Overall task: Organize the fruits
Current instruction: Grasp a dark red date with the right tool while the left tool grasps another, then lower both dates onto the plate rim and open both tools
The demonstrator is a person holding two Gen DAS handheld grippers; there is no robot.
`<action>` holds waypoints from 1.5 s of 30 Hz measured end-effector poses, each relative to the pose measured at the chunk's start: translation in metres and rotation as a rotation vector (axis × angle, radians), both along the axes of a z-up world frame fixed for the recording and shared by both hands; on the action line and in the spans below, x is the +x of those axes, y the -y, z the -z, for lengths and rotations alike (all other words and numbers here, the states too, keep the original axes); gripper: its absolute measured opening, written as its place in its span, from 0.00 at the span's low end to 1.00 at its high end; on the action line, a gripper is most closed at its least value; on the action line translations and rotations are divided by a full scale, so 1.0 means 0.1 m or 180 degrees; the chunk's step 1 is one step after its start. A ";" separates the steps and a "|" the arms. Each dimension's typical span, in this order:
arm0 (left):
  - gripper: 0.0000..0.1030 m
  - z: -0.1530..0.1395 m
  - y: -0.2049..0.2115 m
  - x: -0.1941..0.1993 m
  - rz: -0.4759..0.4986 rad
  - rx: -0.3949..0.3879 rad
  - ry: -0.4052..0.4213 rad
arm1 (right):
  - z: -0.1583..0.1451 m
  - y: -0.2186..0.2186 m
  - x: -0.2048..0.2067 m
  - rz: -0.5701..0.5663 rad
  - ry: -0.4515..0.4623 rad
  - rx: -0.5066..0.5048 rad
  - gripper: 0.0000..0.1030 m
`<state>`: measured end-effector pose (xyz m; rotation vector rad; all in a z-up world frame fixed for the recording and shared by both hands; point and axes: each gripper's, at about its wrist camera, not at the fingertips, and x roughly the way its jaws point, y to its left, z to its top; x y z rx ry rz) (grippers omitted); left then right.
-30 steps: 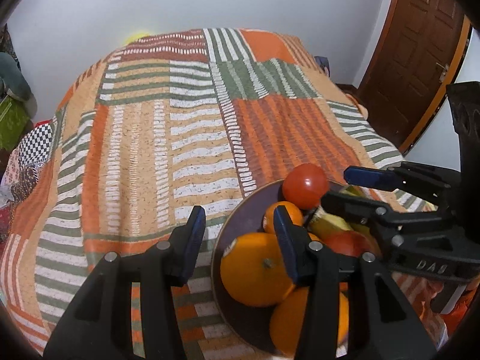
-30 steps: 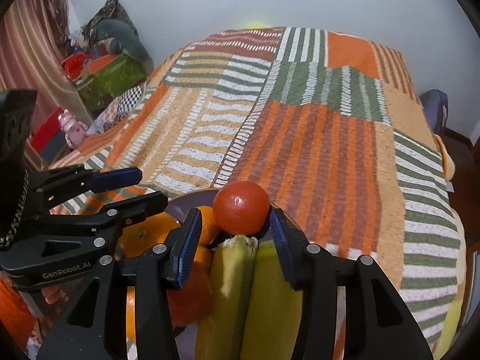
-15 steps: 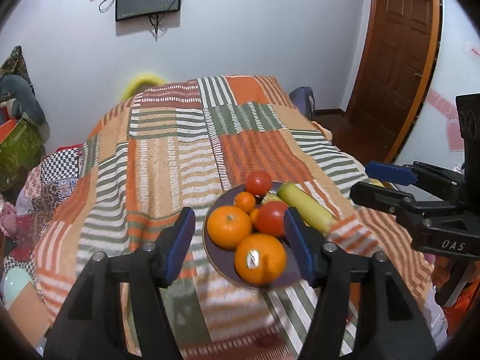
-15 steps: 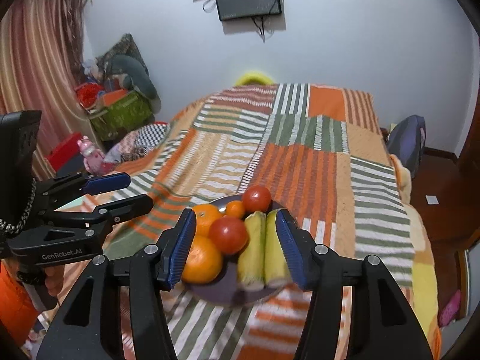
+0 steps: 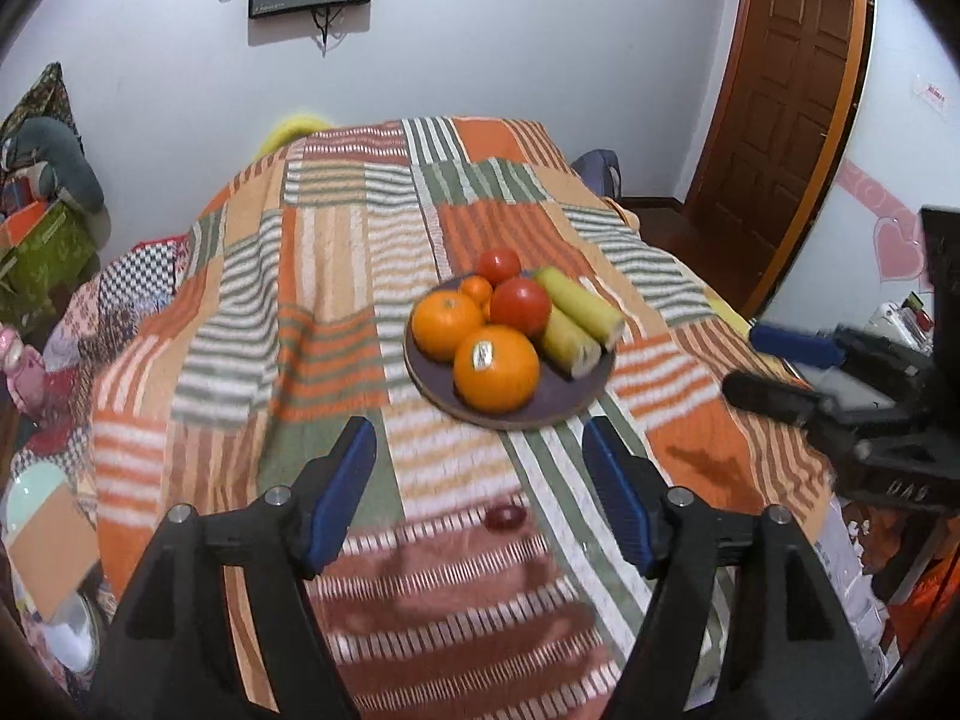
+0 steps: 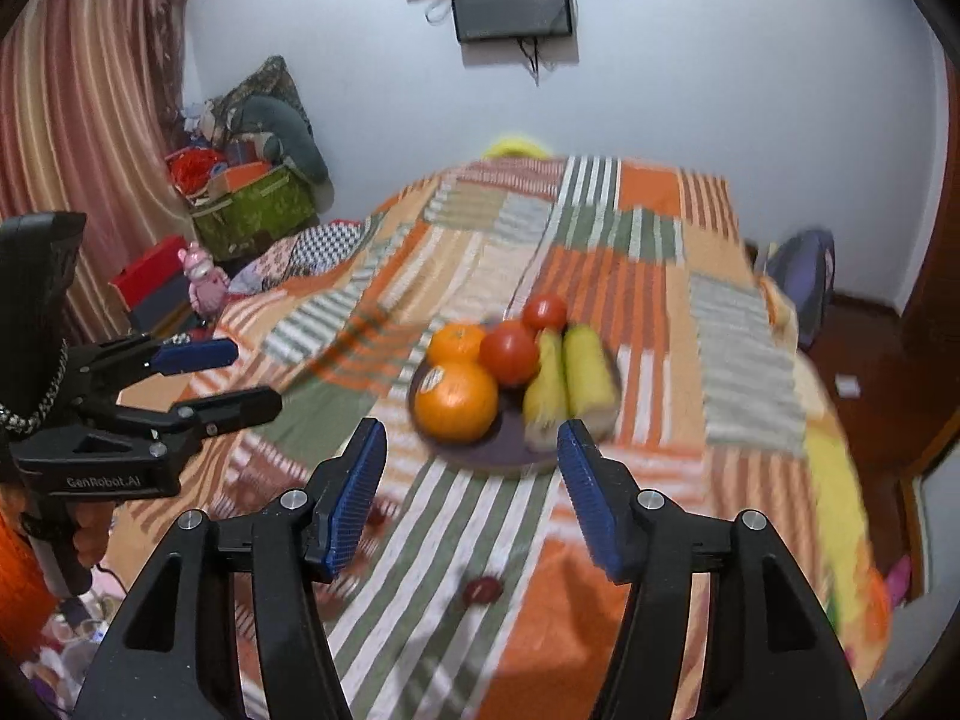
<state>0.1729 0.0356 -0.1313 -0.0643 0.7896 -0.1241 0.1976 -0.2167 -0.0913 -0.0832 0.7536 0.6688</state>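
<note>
Both grippers, left [image 5: 480,486] and right [image 6: 471,480], hover empty, fingers apart, short of a plate [image 5: 510,414] piled with fruit on the bed [image 5: 336,252]. A careless nudge could tip the plate on soft bedding, rolling oranges [image 5: 497,367] off.

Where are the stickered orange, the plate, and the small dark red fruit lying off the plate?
stickered orange [image 5: 497,367]: left wrist view, middle of its peel.
plate [image 5: 543,411]: left wrist view, bare near rim.
small dark red fruit [image 5: 506,516]: left wrist view, its centre, on the blanket.
</note>
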 end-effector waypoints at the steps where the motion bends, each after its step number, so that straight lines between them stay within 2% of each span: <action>1: 0.69 0.03 0.00 -0.04 -0.0001 -0.0006 -0.0016 | 0.09 -0.02 -0.03 -0.0026 -0.0083 -0.0006 0.54; 8: 0.69 0.38 -0.01 -0.19 -0.0023 -0.0097 -0.0172 | 0.55 -0.11 -0.20 0.0002 -0.0299 -0.0236 0.54; 12: 0.60 0.57 0.01 -0.18 -0.0010 -0.0092 -0.0309 | 0.78 -0.09 -0.21 0.0049 -0.0480 -0.0275 0.54; 19: 0.59 0.84 0.10 -0.05 0.0083 -0.0030 -0.0479 | 1.04 -0.03 -0.12 0.0093 -0.0700 -0.0295 0.42; 23: 0.57 0.95 0.13 0.06 0.0116 -0.0027 -0.0538 | 1.09 -0.03 -0.12 0.0091 -0.0713 -0.0300 0.35; 28: 0.45 1.06 0.15 0.18 0.0175 -0.0033 -0.0615 | 1.11 -0.03 -0.09 0.0119 -0.0660 -0.0321 0.22; 30: 0.41 1.10 0.15 0.23 0.0199 -0.0077 -0.0659 | 1.12 -0.02 -0.07 0.0122 -0.0671 -0.0292 0.21; 38: 0.36 1.18 0.18 0.32 0.0206 -0.0065 -0.0669 | 1.05 0.02 -0.03 0.0111 -0.0606 -0.0234 0.20; 42: 0.28 1.18 0.18 0.36 0.0233 -0.0132 -0.0675 | 0.98 0.03 0.01 0.0126 -0.0548 -0.0209 0.20; 45: 0.27 1.16 0.19 0.37 0.0242 -0.0107 -0.0662 | 0.94 0.04 0.04 0.0136 -0.0522 -0.0191 0.20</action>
